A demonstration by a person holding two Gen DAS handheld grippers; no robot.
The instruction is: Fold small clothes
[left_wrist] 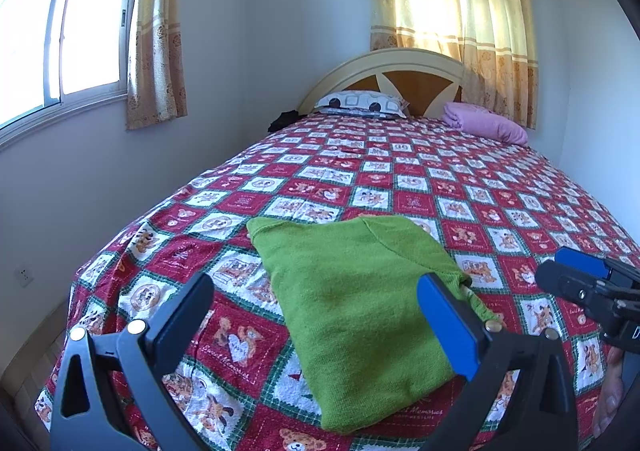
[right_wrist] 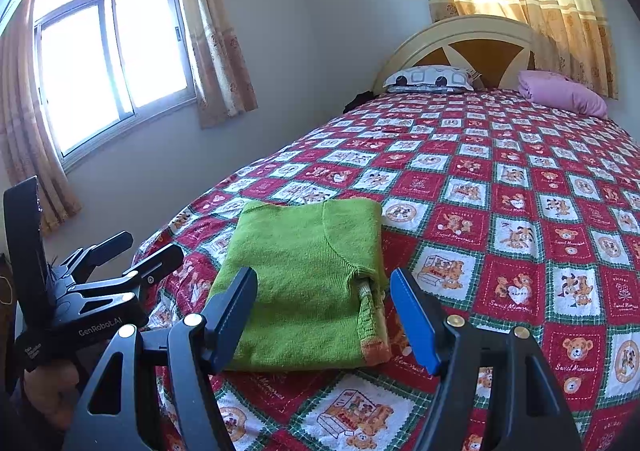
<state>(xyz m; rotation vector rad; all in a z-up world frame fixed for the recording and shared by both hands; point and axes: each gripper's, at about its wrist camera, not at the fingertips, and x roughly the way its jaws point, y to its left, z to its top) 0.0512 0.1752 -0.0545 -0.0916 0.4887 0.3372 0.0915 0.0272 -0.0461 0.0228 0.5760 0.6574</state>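
A green knit sweater point(left_wrist: 352, 315) lies folded in a neat rectangle near the foot of the bed, on the red patchwork bedspread point(left_wrist: 460, 187). My left gripper point(left_wrist: 316, 287) is open and held just short of the sweater's near edge, its pads touching nothing. In the right wrist view the sweater point(right_wrist: 304, 283) shows an orange-trimmed cuff at its right side. My right gripper point(right_wrist: 324, 277) is open too, a little back from the fold, holding nothing. Each gripper appears in the other's view: the right gripper point(left_wrist: 560, 267) at the right edge, the left gripper point(right_wrist: 148, 247) at the left, held by a hand point(right_wrist: 48, 383).
A patterned pillow point(left_wrist: 360, 103) and a folded pink blanket point(left_wrist: 488, 123) lie by the headboard point(left_wrist: 400, 67). The bed's left edge point(left_wrist: 120, 247) drops off beside a wall with a window point(left_wrist: 60, 31). Curtains point(left_wrist: 460, 11) hang behind the bed.
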